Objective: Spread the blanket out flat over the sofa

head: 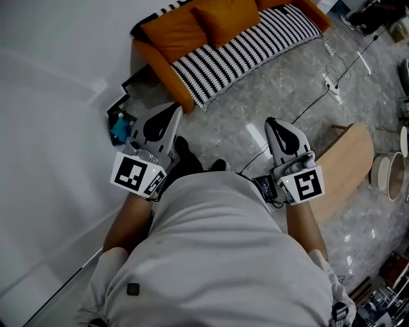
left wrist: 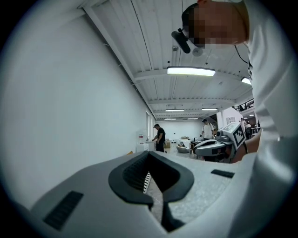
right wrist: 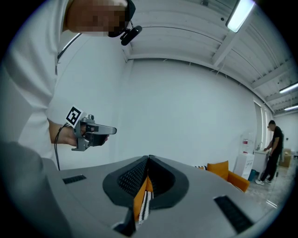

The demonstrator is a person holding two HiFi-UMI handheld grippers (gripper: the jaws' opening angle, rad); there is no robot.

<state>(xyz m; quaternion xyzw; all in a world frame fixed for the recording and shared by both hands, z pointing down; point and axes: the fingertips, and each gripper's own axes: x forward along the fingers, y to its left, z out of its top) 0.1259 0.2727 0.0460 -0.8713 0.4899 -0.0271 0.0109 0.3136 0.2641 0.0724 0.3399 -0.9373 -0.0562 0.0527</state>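
Note:
The black-and-white striped blanket (head: 249, 48) lies spread along the seat of the orange sofa (head: 167, 35) at the top of the head view, with an orange cushion (head: 227, 19) behind it. I stand well back from it on the floor. My left gripper (head: 172, 108) and right gripper (head: 270, 121) are held side by side in front of my body, pointing towards the sofa. Both are shut with nothing between the jaws. In the left gripper view the left gripper (left wrist: 149, 152) has its tips together. The right gripper (right wrist: 148, 158) shows the same, with a sliver of blanket (right wrist: 146, 205) visible past it.
A light wooden table (head: 348, 166) stands at my right, with round stools (head: 383, 175) beyond it. Cables (head: 339, 70) trail over the grey floor near the sofa's right end. A white wall (head: 51, 96) runs along my left, with a blue object (head: 119, 128) by the sofa's near end. People (left wrist: 159, 138) stand far off.

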